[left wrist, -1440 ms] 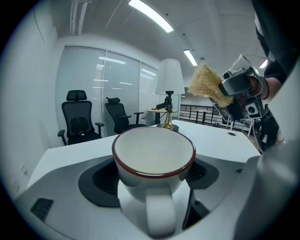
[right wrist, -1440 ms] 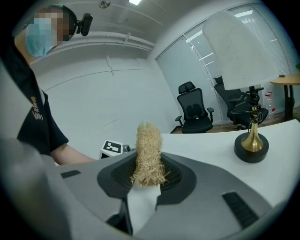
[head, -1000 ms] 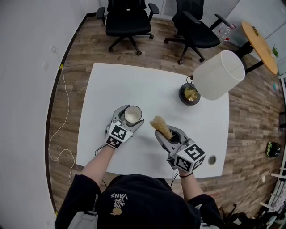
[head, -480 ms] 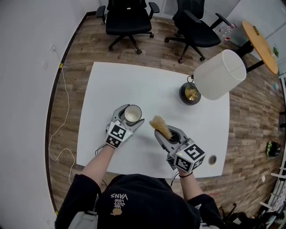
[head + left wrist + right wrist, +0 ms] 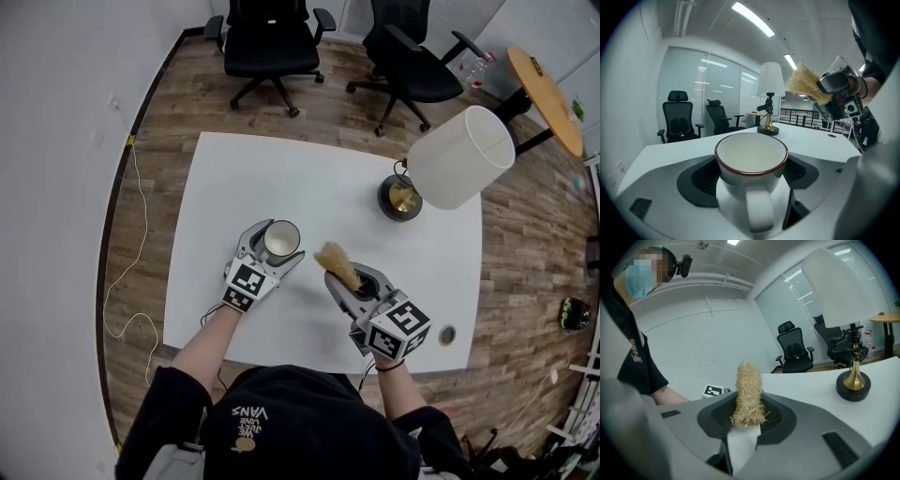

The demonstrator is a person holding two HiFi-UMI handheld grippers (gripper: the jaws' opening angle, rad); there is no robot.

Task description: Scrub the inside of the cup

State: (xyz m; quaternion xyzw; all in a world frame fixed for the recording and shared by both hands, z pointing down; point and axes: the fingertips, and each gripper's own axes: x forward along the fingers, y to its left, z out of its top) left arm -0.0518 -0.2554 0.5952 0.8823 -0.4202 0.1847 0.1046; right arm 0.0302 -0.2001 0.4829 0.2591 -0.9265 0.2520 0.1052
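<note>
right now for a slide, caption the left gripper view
White red-rimmed cup clamped between the left gripper's fingers, handle toward the camera; the right gripper holds a straw-coloured scrubber up nearby, lamp behind.

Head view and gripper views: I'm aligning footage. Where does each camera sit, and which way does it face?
Head view: on the head, facing steeply down at the table; both forearms, left tool on the cup, right tool on the scrubber.
Left gripper view: on the left tool, facing over the cup; right tool visible.
Right gripper view: on the right tool, facing past the scrubber; person's arm visible.
All share the lamp.
</note>
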